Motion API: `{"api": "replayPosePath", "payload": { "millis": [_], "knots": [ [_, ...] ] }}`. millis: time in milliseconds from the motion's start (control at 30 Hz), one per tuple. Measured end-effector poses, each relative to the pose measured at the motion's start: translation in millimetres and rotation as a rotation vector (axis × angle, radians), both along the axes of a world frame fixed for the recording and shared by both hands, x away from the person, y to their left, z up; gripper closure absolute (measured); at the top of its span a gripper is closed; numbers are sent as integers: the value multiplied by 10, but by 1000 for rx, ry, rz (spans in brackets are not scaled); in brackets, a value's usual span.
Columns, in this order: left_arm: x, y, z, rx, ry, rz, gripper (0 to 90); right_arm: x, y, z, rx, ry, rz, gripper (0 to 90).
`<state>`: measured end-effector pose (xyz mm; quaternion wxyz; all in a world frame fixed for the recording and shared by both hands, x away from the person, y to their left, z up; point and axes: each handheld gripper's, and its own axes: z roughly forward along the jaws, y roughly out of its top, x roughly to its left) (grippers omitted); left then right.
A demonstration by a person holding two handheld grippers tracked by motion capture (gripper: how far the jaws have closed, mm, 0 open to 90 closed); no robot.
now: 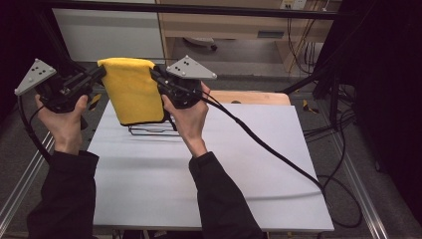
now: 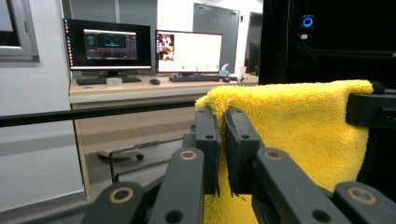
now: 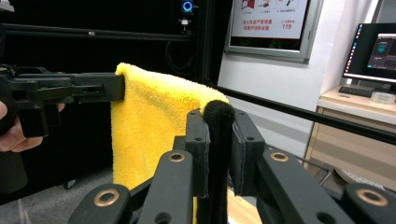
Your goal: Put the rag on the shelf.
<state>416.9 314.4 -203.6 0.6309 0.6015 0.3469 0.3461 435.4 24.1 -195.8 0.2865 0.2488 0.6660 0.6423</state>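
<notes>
A yellow towel (image 1: 133,89) hangs spread out above the back left of the white table (image 1: 224,164), held by its two top corners. My left gripper (image 1: 98,74) is shut on the towel's left corner, and my right gripper (image 1: 154,75) is shut on its right corner. In the left gripper view the black jaws (image 2: 222,116) pinch the yellow towel (image 2: 299,126), with the other gripper (image 2: 373,109) clamped on the far corner. In the right gripper view the jaws (image 3: 219,116) squeeze the towel's dark hem, the yellow towel (image 3: 154,126) stretches off to the left gripper (image 3: 93,88).
A low wire rack (image 1: 152,130) stands on the table right under the towel. A wooden board (image 1: 254,97) lies at the table's far edge. The right gripper's cable (image 1: 278,154) trails across the table to the right. A black frame bar (image 1: 199,10) crosses behind.
</notes>
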Motion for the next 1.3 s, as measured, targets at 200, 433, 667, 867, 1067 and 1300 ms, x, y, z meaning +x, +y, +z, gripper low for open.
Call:
{"api": "replayPosePath", "payload": {
  "millis": [200, 433, 667, 867, 1067, 1300],
  "knots": [
    [58, 0, 107, -14, -14, 8, 846, 54, 23, 105, 5, -14, -10, 797],
    [113, 1, 225, -23, -38, 8, 846, 120, 28, 275, 13, -38, -17, 797],
    [169, 12, 325, -24, -51, 16, 846, 149, 51, 366, 12, -51, -20, 797],
    [227, 32, 411, -27, -58, 29, 846, 207, 93, 444, 15, -59, -25, 797],
    [269, 60, 489, -21, -63, 37, 846, 261, 131, 516, 24, -64, -22, 797],
    [325, 52, 604, -15, -68, 46, 846, 309, 137, 590, 30, -71, -29, 798]
  ]
}}
